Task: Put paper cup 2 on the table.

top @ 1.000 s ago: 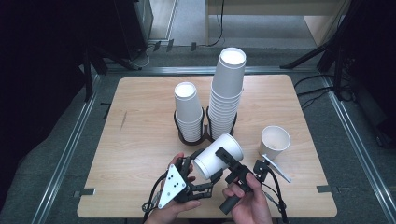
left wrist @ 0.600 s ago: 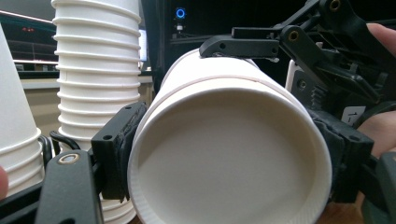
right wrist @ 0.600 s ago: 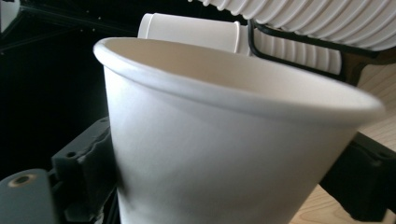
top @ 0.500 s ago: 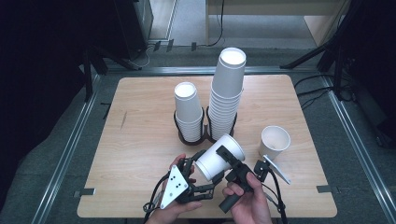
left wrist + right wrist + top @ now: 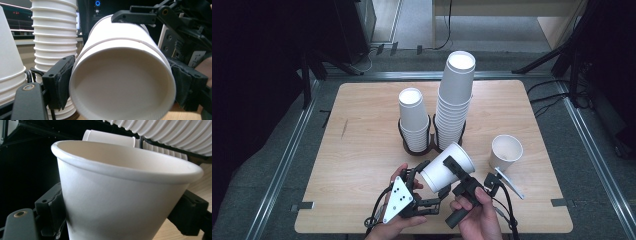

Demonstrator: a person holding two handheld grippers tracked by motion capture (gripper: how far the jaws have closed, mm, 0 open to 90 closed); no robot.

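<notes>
A white paper cup (image 5: 447,167) hangs tilted over the front of the table (image 5: 362,150), mouth up and to the right. My right gripper (image 5: 451,176) is shut on the cup's wall (image 5: 120,202); its jaws have just been closing, and one black finger (image 5: 132,16) lies over the top of the cup. My left gripper (image 5: 428,182) sits at the cup's base (image 5: 122,82). Its jaws have just been opening and now flank the base without squeezing it.
Behind the grippers, a black wire holder (image 5: 432,142) carries a short stack of cups (image 5: 412,117) and a tall stack (image 5: 457,97). A single cup (image 5: 506,152) stands upright at the right. Bare wood lies to the left of the hands.
The right gripper's jaws have come in against the cup. The left gripper's jaws stand a little wider at its base. Neither hand nor the cup has shifted.
</notes>
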